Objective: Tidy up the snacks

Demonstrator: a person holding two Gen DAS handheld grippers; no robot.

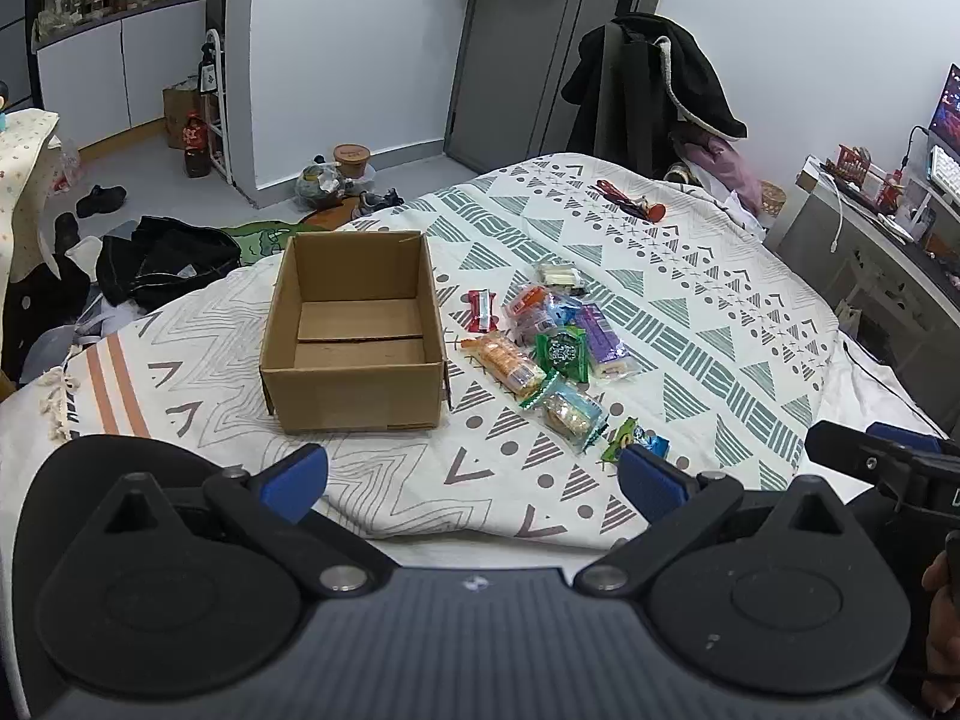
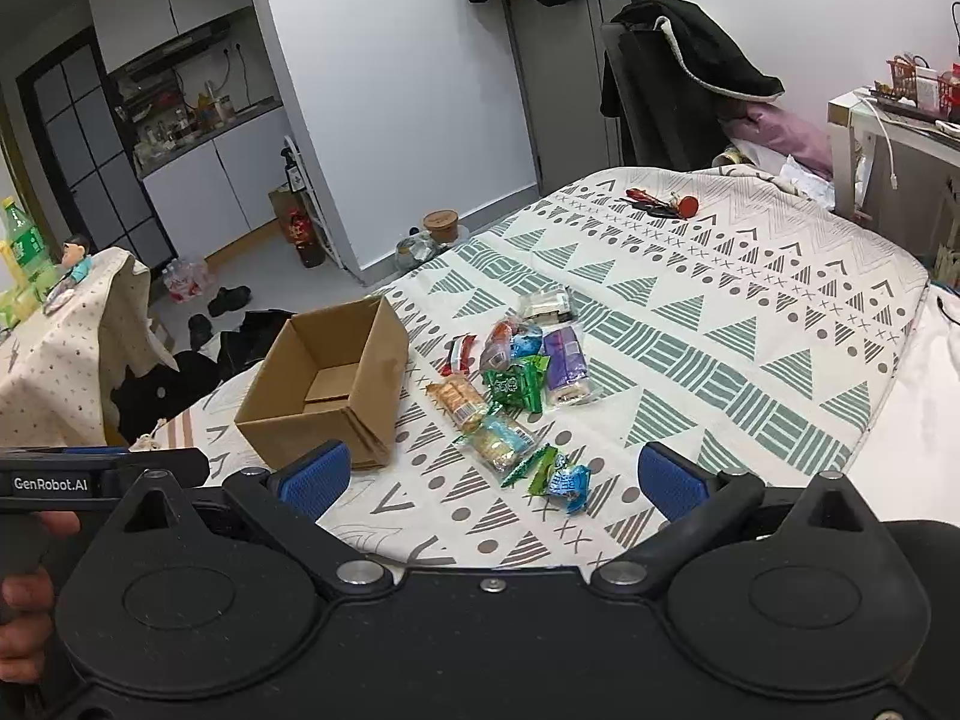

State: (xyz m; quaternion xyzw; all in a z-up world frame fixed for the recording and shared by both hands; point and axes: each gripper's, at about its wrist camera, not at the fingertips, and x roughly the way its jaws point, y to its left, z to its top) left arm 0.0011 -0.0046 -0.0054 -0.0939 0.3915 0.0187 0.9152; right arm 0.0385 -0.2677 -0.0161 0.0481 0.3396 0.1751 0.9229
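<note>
Cardboard box (image 1: 354, 336) sat on the blanket (image 1: 690, 312) over the bed, open side up, nothing visible in it. Snack pile (image 1: 552, 342) lay just right of the box on the same blanket, packets touching and overlapping. One small packet (image 1: 483, 307) sat between box and pile, apart from both. Two small candies (image 1: 636, 441) lay nearest the cameras, in front of the pile. Scissors and keys (image 1: 630, 199) lay well behind the pile, near the far blanket edge. Chair with coat (image 1: 654, 90) stood behind the bed. Desk (image 1: 870, 222) stood right of the bed. Clothes heap (image 1: 162, 258) lay on the floor left of the bed, behind the box.
</note>
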